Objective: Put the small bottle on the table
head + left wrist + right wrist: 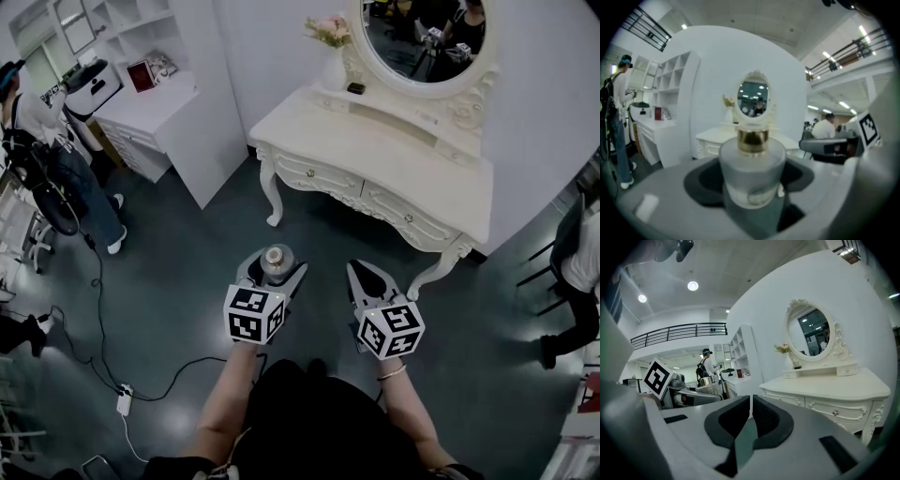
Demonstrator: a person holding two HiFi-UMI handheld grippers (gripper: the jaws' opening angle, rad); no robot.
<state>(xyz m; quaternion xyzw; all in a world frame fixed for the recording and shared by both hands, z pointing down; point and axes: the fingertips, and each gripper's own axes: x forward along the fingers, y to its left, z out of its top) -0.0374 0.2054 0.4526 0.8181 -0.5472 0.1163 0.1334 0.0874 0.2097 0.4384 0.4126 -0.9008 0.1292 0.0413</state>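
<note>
A small frosted bottle (pixel 751 171) with a gold cap stands upright between the jaws of my left gripper (pixel 750 180), which is shut on it. From the head view the bottle (pixel 276 262) shows from above in my left gripper (pixel 272 272), over the dark floor in front of the cream dressing table (pixel 394 164). My right gripper (pixel 367 281) hangs beside it, to the right; its jaws are shut with nothing between them (pixel 750 420). The dressing table (pixel 834 390) stands ahead and to the right in the right gripper view.
On the table's back shelf are an oval mirror (pixel 427 37), a vase of flowers (pixel 333 58) and a small dark item (pixel 356 88). A white desk with shelves (pixel 150 103) stands at the left. A person (pixel 47 150) stands far left; cables (pixel 103 328) lie on the floor.
</note>
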